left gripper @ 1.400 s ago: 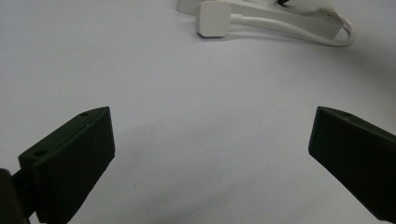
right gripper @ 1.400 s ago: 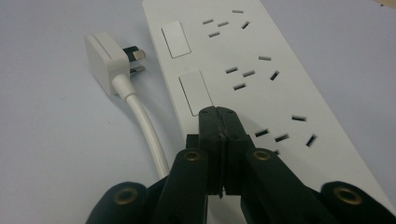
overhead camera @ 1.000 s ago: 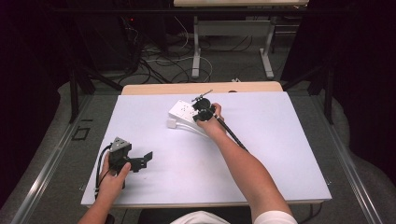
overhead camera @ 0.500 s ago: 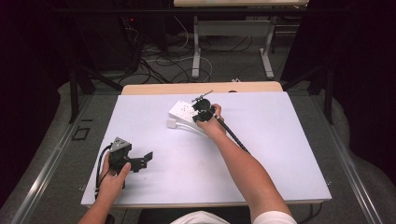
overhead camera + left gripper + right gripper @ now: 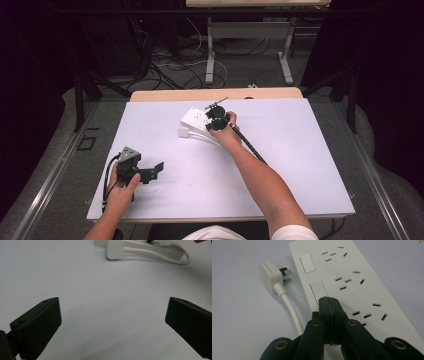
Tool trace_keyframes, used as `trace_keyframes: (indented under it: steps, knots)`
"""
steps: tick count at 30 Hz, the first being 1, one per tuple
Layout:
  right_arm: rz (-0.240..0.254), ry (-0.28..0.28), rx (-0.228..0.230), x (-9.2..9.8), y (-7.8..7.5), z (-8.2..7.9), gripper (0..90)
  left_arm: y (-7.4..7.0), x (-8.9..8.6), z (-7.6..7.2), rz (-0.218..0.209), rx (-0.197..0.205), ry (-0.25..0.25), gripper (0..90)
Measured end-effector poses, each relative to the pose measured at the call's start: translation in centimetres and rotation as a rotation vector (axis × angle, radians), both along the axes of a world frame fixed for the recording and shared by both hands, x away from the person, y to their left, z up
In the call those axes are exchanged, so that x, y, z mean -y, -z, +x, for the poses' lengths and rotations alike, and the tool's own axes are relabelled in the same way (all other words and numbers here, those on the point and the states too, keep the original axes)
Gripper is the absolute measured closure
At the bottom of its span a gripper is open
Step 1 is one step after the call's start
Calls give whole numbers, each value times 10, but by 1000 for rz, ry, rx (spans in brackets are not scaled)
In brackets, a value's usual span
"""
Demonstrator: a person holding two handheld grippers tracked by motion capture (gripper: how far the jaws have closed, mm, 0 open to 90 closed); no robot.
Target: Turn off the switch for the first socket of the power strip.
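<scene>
- My left gripper [image 5: 150,172] sits nearest me, at the lower left of the high view, resting on the pale matte table top [image 5: 310,165]. Its jaws stand wide apart with nothing between them, and it has not shifted over the last second.
- In the left gripper view that gripper looks across bare table toward the white square plug [image 5: 114,249] at the top centre of the frame, well apart from it.
- My right gripper [image 5: 329,305] is out at the centre of the high view, over the long white plastic power strip [image 5: 352,275]. Its jaws are pressed together with nothing held, their tips down at the second rocker switch [image 5: 318,291]; whether they press it I cannot tell.
- The right hand [image 5: 226,131] has also kept its place against the earlier high views, so I judge the push on the switch is being made or just finished.
- The strip lies at the upper centre of the table, its white round cable [image 5: 290,312] looping to the plug, which lies unplugged just beside it, prongs toward the strip.
</scene>
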State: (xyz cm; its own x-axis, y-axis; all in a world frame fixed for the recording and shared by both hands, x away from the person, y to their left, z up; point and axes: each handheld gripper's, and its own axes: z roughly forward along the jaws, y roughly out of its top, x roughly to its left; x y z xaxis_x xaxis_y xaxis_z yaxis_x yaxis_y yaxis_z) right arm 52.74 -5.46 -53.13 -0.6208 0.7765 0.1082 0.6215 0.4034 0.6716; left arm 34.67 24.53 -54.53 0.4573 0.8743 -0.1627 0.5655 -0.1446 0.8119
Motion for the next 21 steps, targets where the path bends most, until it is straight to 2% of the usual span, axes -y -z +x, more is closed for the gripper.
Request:
trace_keyframes:
  steps: [12,16,19,21]
  knots:
    - [-3,-3,1,-1,-1,0,888,0,-1,0,0,-3,-3,4]
    - [-22,0,-19,-1,-2,-1,879,1,0,0,-3,3,-12,4]
    - [-15,12,-24,-2,-4,-2,869,1,-1,-1,-5,3,-12,4]
    - [-15,-7,-3,-1,-3,-2,850,1,-1,-1,-7,6,-12,4]
